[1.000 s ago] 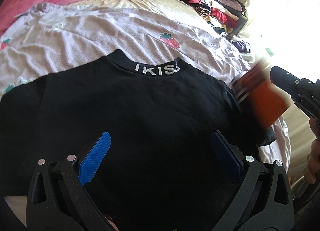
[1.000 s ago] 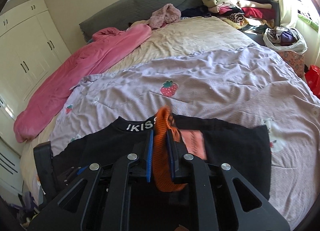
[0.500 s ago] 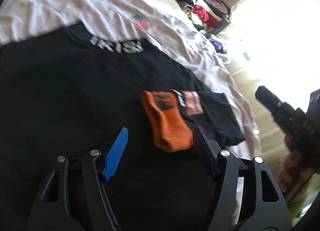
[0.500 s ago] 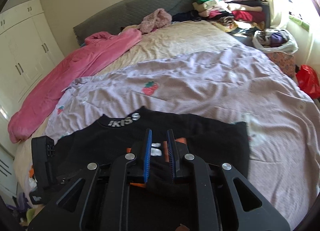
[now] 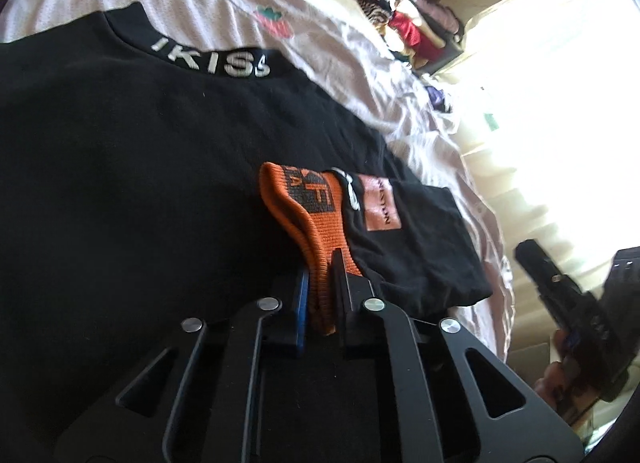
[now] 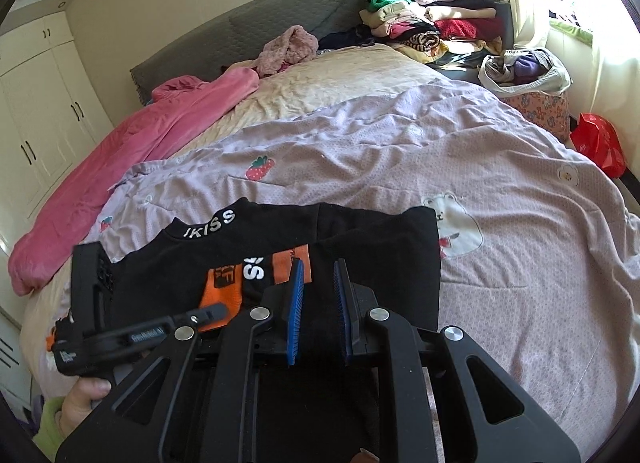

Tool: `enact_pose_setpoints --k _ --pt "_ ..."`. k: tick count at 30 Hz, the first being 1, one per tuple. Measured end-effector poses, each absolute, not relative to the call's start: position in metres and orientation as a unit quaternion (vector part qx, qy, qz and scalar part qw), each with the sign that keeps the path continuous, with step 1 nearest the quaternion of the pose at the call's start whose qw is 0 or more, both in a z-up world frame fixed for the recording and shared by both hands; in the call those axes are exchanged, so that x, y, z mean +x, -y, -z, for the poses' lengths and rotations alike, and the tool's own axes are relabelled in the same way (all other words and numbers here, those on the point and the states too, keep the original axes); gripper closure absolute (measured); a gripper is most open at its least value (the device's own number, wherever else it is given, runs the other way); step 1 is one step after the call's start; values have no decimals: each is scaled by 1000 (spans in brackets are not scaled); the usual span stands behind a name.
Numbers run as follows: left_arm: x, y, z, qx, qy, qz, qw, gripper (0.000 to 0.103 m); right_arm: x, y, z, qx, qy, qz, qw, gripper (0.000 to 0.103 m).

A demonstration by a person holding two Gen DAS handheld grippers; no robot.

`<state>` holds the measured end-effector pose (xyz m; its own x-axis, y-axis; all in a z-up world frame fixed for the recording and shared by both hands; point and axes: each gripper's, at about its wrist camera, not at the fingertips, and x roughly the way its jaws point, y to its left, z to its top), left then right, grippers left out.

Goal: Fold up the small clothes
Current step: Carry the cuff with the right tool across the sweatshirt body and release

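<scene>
The orange cuff (image 5: 320, 275) of the black top (image 5: 120, 183) is pinched in the left gripper (image 5: 320, 295). The right gripper (image 6: 318, 303) stands slightly parted over black fabric; whether it grips is unclear. The top lies near the bed's (image 6: 500, 183) foot edge.

One black top (image 6: 280, 239) lies at the near edge of the bed (image 6: 500, 191), one orange sock (image 5: 316, 231) on it. One pink blanket (image 6: 132, 151) runs along the left edge. One stack of folded clothes (image 6: 432, 23) sits past the far right corner. Two grippers, the left gripper (image 5: 320, 295) and the right gripper (image 6: 318, 311).
</scene>
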<state>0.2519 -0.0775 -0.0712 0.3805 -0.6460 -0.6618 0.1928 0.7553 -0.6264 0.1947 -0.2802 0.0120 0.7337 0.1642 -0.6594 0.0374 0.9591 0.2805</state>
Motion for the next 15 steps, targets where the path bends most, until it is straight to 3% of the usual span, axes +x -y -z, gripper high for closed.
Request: enact_pose_setpoints --k 15 --pt "231 -9 -4 -219 -382 222 870 101 199 265 -9 127 -372 -38 919 88"
